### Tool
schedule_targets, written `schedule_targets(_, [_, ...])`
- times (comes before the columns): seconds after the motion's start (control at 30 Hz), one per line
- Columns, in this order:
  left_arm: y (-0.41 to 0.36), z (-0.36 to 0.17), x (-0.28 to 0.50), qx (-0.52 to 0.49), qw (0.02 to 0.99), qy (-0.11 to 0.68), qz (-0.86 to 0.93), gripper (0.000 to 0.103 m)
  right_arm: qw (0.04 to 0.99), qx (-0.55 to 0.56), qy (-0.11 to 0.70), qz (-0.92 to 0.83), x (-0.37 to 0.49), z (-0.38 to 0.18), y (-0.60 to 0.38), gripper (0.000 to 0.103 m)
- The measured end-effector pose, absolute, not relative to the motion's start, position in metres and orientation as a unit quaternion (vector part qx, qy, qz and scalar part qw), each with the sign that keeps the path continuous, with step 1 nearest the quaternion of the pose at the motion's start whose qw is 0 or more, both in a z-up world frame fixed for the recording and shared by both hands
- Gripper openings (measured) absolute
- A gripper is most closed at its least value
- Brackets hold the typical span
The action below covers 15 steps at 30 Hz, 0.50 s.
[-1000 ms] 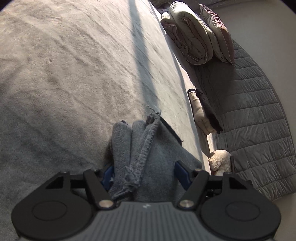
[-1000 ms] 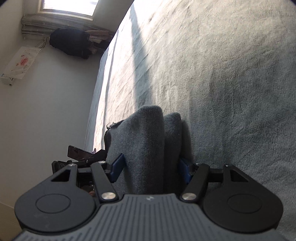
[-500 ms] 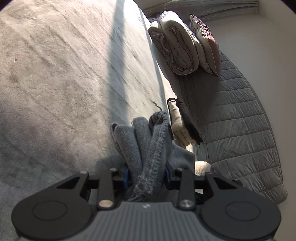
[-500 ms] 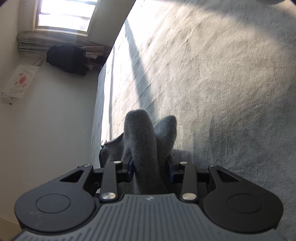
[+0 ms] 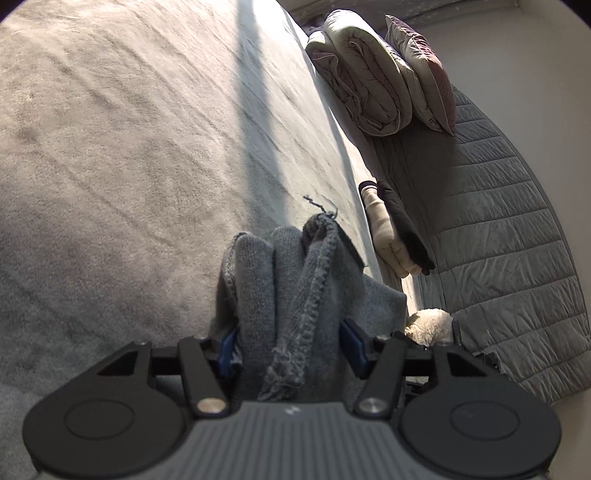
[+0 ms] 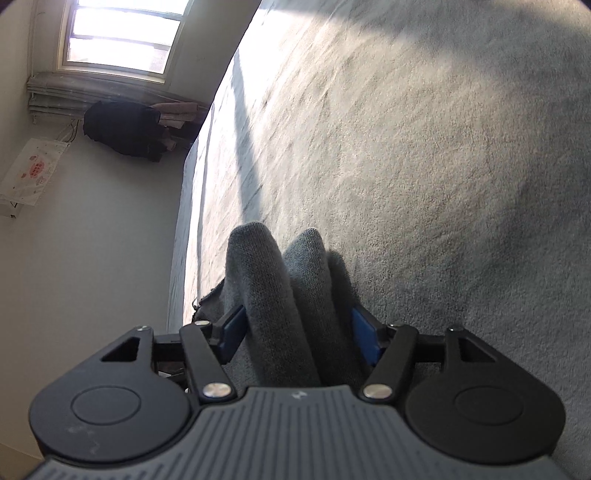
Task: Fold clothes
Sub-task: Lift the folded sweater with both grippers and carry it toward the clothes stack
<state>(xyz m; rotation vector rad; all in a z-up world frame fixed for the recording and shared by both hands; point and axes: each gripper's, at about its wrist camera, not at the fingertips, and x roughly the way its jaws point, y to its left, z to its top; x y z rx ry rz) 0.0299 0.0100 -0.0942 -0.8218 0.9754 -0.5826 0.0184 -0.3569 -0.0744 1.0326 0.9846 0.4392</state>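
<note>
A grey knitted garment (image 5: 280, 280) lies bunched in folds on the grey bed cover (image 5: 110, 147). In the left wrist view my left gripper (image 5: 290, 345) has its blue pads apart, with the bunched folds and a frayed edge lying between them. In the right wrist view the same garment (image 6: 291, 288) rises in two rounded folds between the spread blue pads of my right gripper (image 6: 299, 341). Neither gripper squeezes the cloth now.
A rolled beige duvet (image 5: 365, 85) and a pillow (image 5: 424, 74) lie at the far end of the bed. Folded cream and black clothes (image 5: 395, 236) sit by the quilted grey headboard (image 5: 498, 240). A window (image 6: 118, 33) and a dark hanging garment (image 6: 125, 129) are past the bed edge.
Both grippers, shut on the grey garment half a second ago, have opened their jaws again. The garment stays bunched between the pads.
</note>
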Motion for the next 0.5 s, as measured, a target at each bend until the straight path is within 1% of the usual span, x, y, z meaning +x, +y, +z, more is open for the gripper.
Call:
schedule_targets(0.03, [0.008,-0.095,0.030,-0.381,0.762,0.450,-0.268,0.047,0.729,0.477,0.450,0.197,0.018,-0.077,-0.356,0.056])
schedule_targets(0.07, [0.007,-0.095,0.029,-0.384,0.760,0.450,-0.268,0.040,0.717,0.494,0.452,0.194,0.018,-0.081,-0.356,0.045])
schedule_targets(0.1, [0.006,-0.090,0.028,-0.386,0.762,0.444,-0.270,0.037,0.707,0.508,0.453,0.190,0.018,-0.083,-0.357,0.040])
schedule_targets(0.17, [0.004,-0.081,0.027,-0.391,0.767,0.429,-0.273,0.035,0.699,0.527,0.447,0.184,0.020,-0.082,-0.362,0.038])
schedule_targets(0.27, [0.000,-0.065,0.025,-0.394,0.774,0.410,-0.279,0.034,0.707,0.527,0.434,0.184,0.024,-0.064,-0.366,0.035])
schedule_targets(0.5, [-0.030,-0.026,0.055,-0.400,0.776,0.391,-0.290,0.034,0.734,0.525,0.389,0.187,0.037,-0.008,-0.391,0.035])
